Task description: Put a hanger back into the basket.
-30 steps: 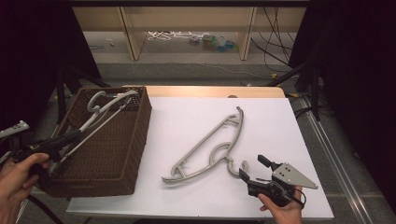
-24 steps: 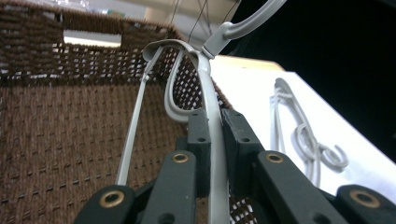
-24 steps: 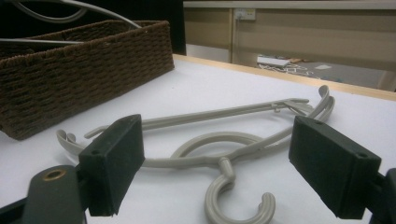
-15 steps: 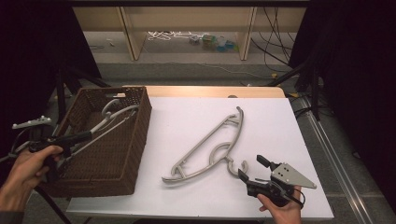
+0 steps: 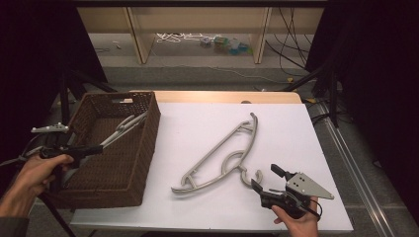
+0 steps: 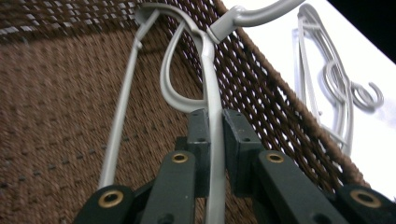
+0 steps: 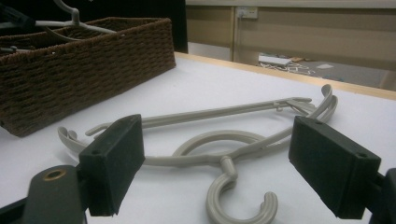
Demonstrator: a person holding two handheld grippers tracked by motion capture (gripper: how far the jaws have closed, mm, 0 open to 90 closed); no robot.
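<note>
A light, stiff plastic hanger (image 6: pixel 208 98) is held in the basket (image 5: pixel 143 163) by the left tool (image 6: pixel 212 135), clamped on its thin bar. The right tool (image 7: pixel 215 170) is spread wide before the desk (image 5: pixel 296 133) hanger (image 5: pixel 222 153); its neck is judged the best hold.

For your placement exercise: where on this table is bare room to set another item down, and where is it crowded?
Free: the white table top right of the hanger on the table, and the strip between it and the basket. Crowded: around the hook by the right hand-held gripper.
</note>
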